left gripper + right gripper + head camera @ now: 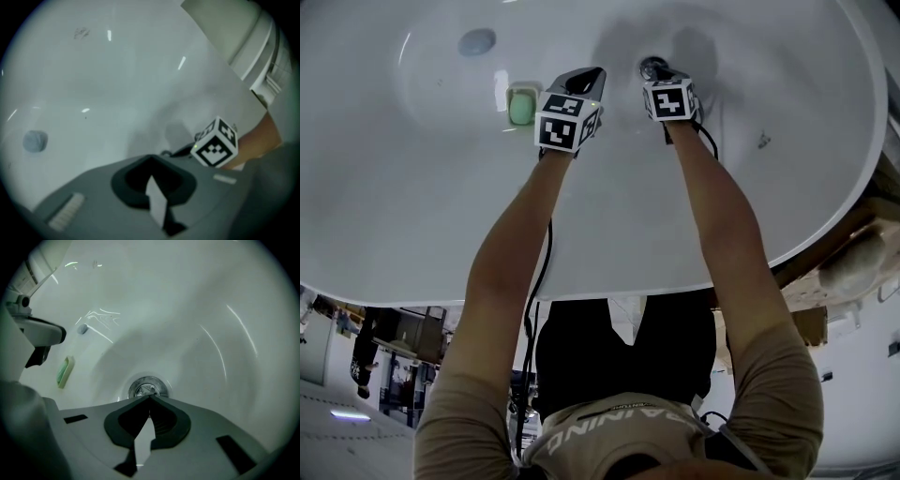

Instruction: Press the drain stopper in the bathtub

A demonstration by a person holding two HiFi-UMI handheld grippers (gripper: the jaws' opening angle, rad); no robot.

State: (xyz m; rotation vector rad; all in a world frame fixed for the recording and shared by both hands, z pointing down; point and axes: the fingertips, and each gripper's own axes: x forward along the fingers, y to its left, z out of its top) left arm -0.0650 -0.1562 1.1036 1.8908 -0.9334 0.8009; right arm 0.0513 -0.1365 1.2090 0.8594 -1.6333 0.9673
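Note:
The chrome drain stopper [147, 387] sits at the bottom of the white bathtub [769, 84]; in the head view the stopper [652, 67] lies just beyond my right gripper [664, 81]. In the right gripper view, the right gripper [150, 397] is shut, nothing between its jaws, and its joined tips are at the stopper's near rim. I cannot tell whether they touch it. My left gripper [591, 77] hovers to the left of the drain, also shut and holding nothing [150, 158]. From the left gripper view the right gripper's marker cube [216, 143] shows, but the drain is hidden.
A green soap bar in a pale dish [522, 105] lies on the tub floor left of the left gripper. A grey round cap [476, 41] sits on the tub wall farther left. The tub's curved walls rise all round, with its rim [825, 220] at the right.

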